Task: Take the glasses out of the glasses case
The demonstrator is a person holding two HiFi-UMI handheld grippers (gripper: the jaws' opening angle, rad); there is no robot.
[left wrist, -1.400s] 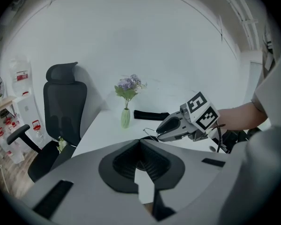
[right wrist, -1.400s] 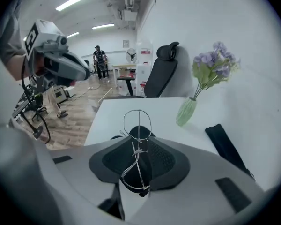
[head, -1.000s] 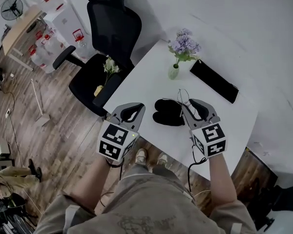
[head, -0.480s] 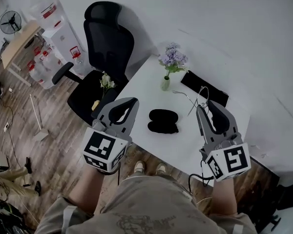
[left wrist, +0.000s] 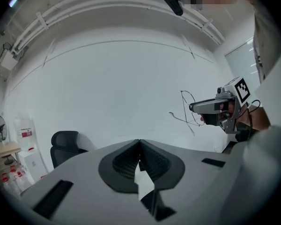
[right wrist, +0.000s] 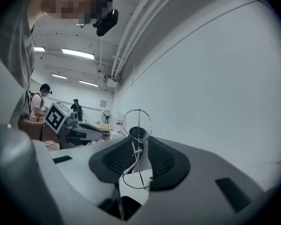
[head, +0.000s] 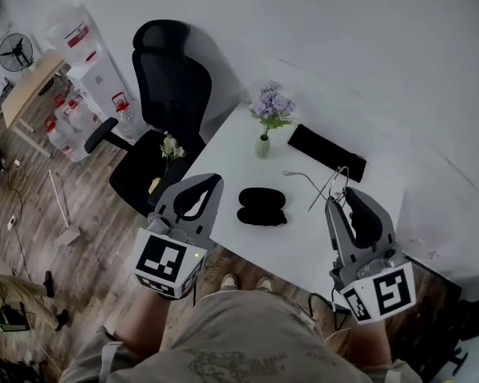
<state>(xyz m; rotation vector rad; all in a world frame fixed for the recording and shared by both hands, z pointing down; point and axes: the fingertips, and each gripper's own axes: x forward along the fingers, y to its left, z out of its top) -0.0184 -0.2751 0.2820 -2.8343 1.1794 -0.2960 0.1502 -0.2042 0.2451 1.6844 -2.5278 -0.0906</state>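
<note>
Both grippers stand well above the white table [head: 303, 242] in the head view, having risen from case level within the last second. The right gripper [head: 341, 198] has carried the glasses [head: 319, 183] up with it. The glasses are now out of the glasses case [head: 261, 207] and held in the air to its right, well apart from it. The case lies open and dark on the table between the two grippers. Removal appears complete, and only a set-down seems to remain. The left gripper [head: 210, 182] hangs at the case's left.

In the left gripper view, the jaws are pressed together with nothing between them. The thin wire frame shows ahead at right, against the wall.

In the right gripper view, the jaws pinch the frame between its two round rims, with one rim above the jaw tips and one below. The frame is slender metal wire with clear lenses, and it probably bends easily.
</note>
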